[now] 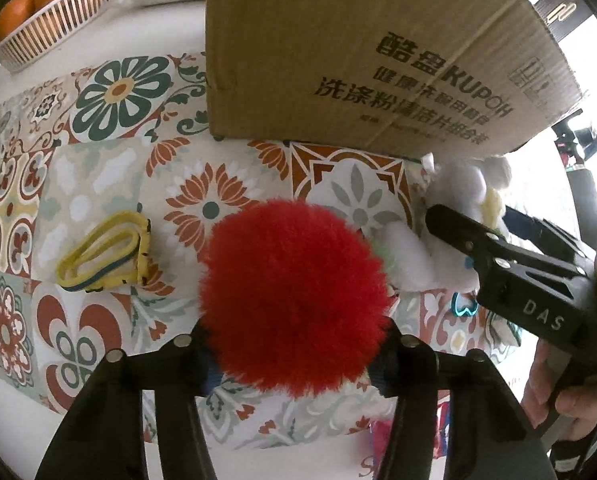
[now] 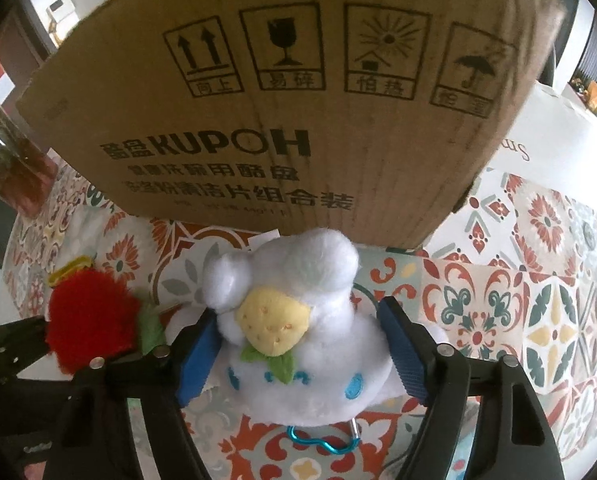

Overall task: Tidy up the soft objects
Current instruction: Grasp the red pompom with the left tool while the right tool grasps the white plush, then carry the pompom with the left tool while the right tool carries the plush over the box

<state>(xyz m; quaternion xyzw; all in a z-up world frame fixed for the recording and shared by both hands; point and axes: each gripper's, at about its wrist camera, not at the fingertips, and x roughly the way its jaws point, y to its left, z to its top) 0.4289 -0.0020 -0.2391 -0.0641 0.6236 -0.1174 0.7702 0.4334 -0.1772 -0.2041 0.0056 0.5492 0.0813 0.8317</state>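
Observation:
A fluffy red pom-pom point(image 1: 294, 300) lies on the patterned tablecloth point(image 1: 98, 184). My left gripper point(image 1: 296, 340) points down over it, and both fingertips are buried in its fur on either side. To its right is a white plush toy point(image 2: 298, 360) with a yellow strawberry face and a blue carabiner point(image 2: 322, 442). My right gripper point(image 2: 302, 352) straddles the toy; its blue pads point(image 2: 404, 356) stand at the toy's flanks, barely touching, and the toy looks unsqueezed. A large cardboard box point(image 2: 278, 120) stands just behind both toys.
A yellow hair band point(image 1: 106, 256) lies left of the pom-pom. A white basket point(image 1: 50, 20) of oranges sits at the far left. A glass vase point(image 2: 2, 152) and a white box point(image 2: 558, 132) flank the cardboard box. A person's hand point(image 1: 558, 388) holds the right gripper.

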